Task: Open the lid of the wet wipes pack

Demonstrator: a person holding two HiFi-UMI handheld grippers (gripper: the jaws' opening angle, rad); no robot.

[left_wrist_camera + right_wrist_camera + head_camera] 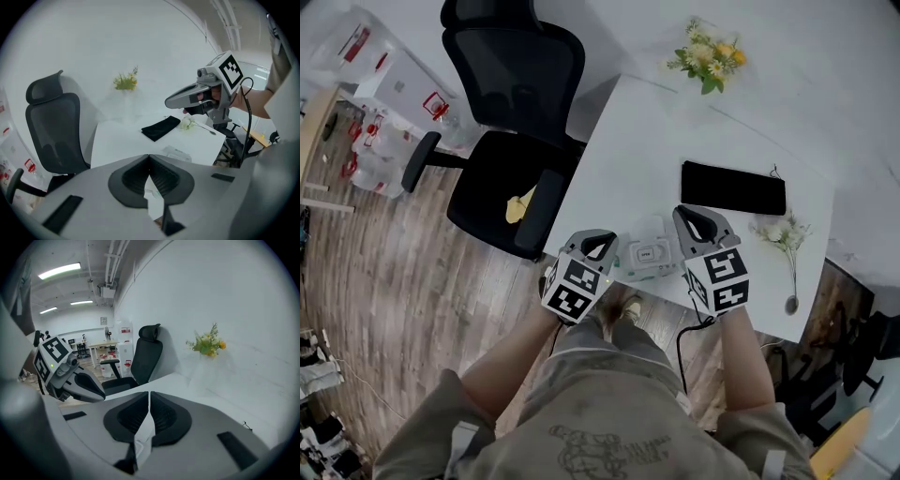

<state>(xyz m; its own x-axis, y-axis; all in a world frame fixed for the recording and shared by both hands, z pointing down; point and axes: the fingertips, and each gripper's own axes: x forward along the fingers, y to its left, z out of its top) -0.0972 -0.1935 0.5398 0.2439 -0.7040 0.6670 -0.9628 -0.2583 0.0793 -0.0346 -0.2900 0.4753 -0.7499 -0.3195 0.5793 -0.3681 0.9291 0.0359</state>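
The wet wipes pack (649, 259) lay on the table (656, 141) between the left gripper (149, 158) and right gripper (149, 397), both squeezed closed on nothing. The pack looked soft and light. Its stiff lid flap, probably on top, was the spot to pinch.

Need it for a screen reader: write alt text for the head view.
A person holds the left hand-held gripper and right hand-held gripper either side of a wet wipes pack on a table; a black pouch lies beyond.

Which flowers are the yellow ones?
The leafy bunch up by the wall has yellow blooms. The other flowers, lying beside the black pouch, are white.
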